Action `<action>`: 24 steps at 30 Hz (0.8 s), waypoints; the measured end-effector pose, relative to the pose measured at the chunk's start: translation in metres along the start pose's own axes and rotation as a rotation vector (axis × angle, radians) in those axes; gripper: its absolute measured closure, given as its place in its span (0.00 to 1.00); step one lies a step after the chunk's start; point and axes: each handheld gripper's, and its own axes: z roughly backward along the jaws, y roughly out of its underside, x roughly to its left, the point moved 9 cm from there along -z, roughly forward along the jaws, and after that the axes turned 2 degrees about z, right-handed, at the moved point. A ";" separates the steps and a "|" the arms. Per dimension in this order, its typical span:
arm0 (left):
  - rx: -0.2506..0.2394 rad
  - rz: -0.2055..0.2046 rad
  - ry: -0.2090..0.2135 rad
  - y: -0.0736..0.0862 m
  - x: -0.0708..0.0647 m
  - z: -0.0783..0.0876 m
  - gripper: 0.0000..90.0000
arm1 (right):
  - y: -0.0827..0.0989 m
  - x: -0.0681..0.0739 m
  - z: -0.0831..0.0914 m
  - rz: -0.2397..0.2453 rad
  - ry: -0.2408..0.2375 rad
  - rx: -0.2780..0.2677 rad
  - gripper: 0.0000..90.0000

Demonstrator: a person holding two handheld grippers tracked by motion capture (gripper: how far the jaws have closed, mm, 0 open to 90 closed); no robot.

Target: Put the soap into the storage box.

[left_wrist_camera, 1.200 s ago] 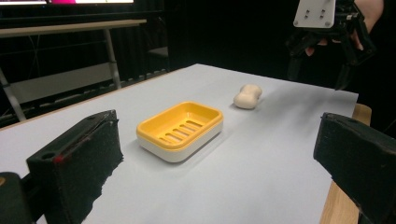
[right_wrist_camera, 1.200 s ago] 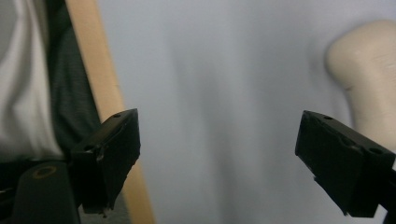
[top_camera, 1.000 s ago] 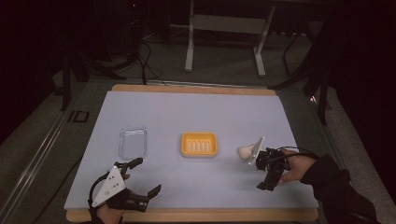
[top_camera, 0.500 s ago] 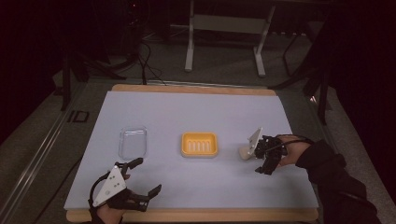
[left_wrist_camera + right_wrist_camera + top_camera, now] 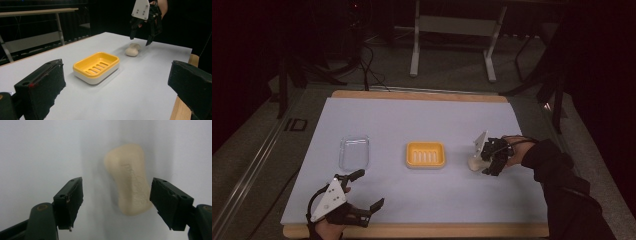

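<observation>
Cream soap bar (image 5: 130,180); yellow-and-white soap dish (image 5: 426,154); clear tray (image 5: 354,152); pale blue table cover (image 5: 422,120).

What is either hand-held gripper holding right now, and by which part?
Nothing is held. The right hand-held gripper hangs above the soap bar, its jaws just closing but apart from it. The left hand-held gripper is open.

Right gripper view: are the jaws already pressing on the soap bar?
No, the soap bar lies on the table, with clear gaps to both jaws of the right gripper.

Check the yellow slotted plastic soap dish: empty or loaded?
Empty. The yellow slotted plastic soap dish has bare slots; the cream soap bar lies apart on the table.
</observation>
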 end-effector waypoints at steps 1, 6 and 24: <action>-0.001 0.001 0.000 0.000 0.000 0.000 0.01 | 0.000 -0.002 -0.001 -0.008 -0.005 -0.001 0.29; 0.005 0.004 -0.001 0.001 0.000 0.000 0.01 | 0.002 -0.011 -0.007 0.011 -0.002 0.019 0.30; 0.016 -0.001 0.002 0.003 0.000 0.000 0.01 | 0.003 -0.020 -0.039 0.036 -0.050 0.075 0.35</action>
